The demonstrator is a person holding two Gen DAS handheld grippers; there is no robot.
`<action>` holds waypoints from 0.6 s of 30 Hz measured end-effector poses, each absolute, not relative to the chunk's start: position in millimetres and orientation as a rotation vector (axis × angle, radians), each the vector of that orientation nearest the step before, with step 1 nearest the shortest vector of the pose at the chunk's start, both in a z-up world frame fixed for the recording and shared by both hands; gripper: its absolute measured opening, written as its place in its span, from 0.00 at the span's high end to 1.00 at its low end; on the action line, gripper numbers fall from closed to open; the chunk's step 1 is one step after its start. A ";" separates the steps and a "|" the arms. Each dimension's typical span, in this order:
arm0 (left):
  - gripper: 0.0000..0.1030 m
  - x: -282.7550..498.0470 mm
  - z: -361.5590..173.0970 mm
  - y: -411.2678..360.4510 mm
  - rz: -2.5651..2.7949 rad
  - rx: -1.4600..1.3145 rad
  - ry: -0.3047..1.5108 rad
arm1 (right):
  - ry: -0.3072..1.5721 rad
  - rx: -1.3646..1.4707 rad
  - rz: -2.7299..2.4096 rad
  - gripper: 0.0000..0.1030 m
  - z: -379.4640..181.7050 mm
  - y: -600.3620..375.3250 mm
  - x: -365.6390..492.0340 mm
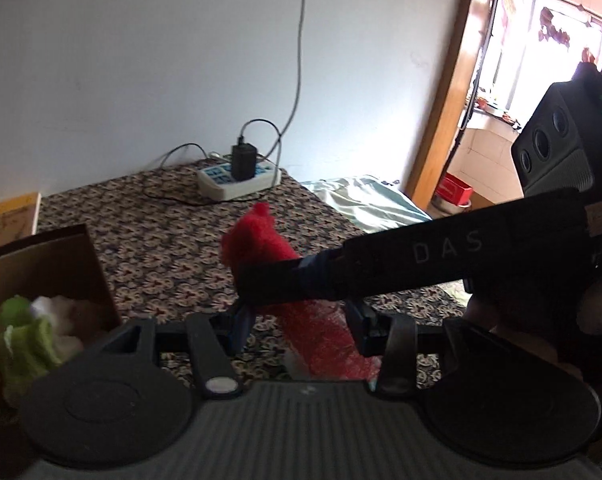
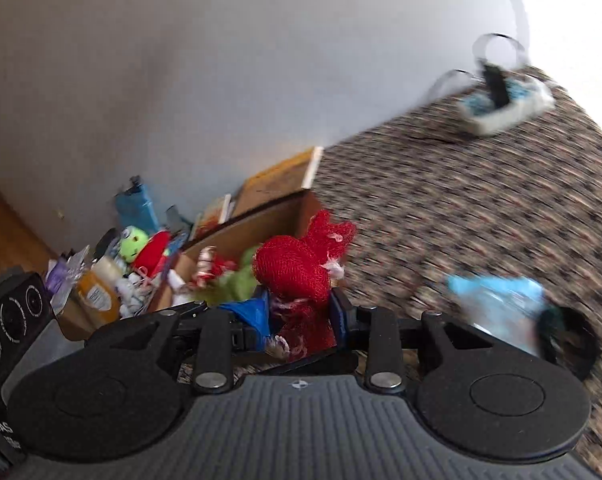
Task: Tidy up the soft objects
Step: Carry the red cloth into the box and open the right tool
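A red knitted soft toy (image 1: 261,240) hangs above the patterned table (image 1: 161,240), next to a cardboard box (image 1: 81,264). My left gripper (image 1: 301,320) is shut on its lower part. The right gripper (image 1: 257,284) reaches in from the right and clamps the same toy higher up. In the right wrist view the red toy (image 2: 301,272) sits between the blue pads of my right gripper (image 2: 299,316), in front of the box (image 2: 253,228). The box holds a green plush (image 2: 237,284) and other soft items.
A power strip (image 1: 237,180) with a charger and cables lies at the table's far edge by the wall. A blurred light-blue item (image 2: 501,304) rests on the tablecloth (image 2: 461,208). Bottles and a frog toy (image 2: 133,242) crowd the area left of the box. A doorway (image 1: 461,120) opens at right.
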State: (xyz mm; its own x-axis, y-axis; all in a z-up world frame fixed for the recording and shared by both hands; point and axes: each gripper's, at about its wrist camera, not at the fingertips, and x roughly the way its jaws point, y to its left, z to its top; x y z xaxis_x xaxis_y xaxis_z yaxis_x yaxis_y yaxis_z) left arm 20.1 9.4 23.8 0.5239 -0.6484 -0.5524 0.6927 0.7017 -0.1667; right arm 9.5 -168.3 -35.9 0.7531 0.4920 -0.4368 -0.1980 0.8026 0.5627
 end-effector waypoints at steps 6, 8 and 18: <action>0.57 58.9 27.5 56.7 -0.729 0.075 0.600 | 0.599 0.477 0.465 0.85 -30.4 -120.7 57.3; 0.57 74.1 25.3 69.0 -0.709 0.076 0.600 | 0.598 0.463 0.474 0.85 -31.1 -107.7 71.8; 0.57 140.9 -13.8 102.0 -0.656 0.046 0.705 | 0.657 0.375 0.418 0.84 -53.9 -67.8 130.6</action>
